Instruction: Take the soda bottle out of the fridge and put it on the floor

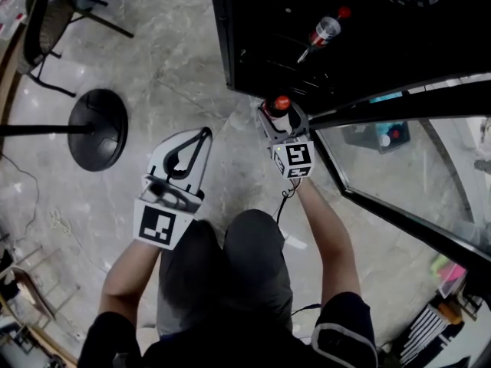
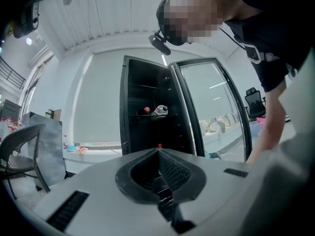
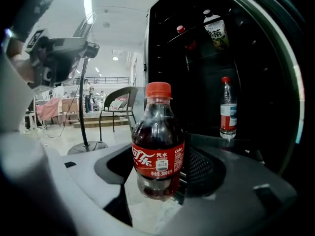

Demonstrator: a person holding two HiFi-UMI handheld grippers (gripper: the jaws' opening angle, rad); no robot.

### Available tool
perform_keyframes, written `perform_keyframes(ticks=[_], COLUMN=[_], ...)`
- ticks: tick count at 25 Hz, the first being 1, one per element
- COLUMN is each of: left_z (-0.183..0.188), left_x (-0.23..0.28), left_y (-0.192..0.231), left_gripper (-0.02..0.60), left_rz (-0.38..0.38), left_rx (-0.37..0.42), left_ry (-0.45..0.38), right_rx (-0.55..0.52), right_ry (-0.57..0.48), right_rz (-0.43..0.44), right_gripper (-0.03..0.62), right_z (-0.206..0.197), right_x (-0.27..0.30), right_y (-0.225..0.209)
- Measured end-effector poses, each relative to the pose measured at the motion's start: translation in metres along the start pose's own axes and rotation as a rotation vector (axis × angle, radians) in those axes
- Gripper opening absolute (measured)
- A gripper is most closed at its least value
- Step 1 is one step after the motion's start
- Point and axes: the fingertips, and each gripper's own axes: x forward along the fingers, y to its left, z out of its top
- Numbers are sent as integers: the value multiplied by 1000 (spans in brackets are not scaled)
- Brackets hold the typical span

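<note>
Fridge (image 1: 253, 60) open at far right; bottle (image 3: 157, 136) held out above the floor (image 1: 176, 44).
Right gripper (image 1: 284, 121) clamps the bottle upright just outside the fridge, so it can be lowered onto its base; left gripper (image 1: 204, 133), near left, jaws together, empty, kept clear.

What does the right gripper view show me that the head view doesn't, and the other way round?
Only the right gripper view: the red label and dark drink of the soda bottle, the right gripper closed on its lower body, and the label of a tea bottle on an upper shelf. Only the head view: the right gripper's marker cube and the person's knees. Both: the soda bottle's red cap, the black fridge, a red-capped clear bottle inside it, and the round stand base.
</note>
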Motion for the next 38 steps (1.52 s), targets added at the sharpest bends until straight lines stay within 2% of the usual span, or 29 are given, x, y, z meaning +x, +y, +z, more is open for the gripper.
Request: perform_keyframes(ticks=[9, 18, 25, 38], left_z=[-29, -59, -76, -133], left_x=[-3, -7, -2, 23], left_y=[-8, -6, -6, -9], left_gripper=[21, 21, 21, 21], left_rz=[-11, -6, -20, -67], left_rx=[23, 29, 33, -4], left_ry=[14, 15, 13, 29], right_rx=[2, 1, 15, 16], right_ry=[71, 133, 165, 144], right_rz=[-4, -51, -92, -128], right_gripper=[313, 313, 313, 313], right_z=[-101, -180, -216, -238], right_x=[-12, 6, 17, 29], right_y=[20, 11, -2, -12])
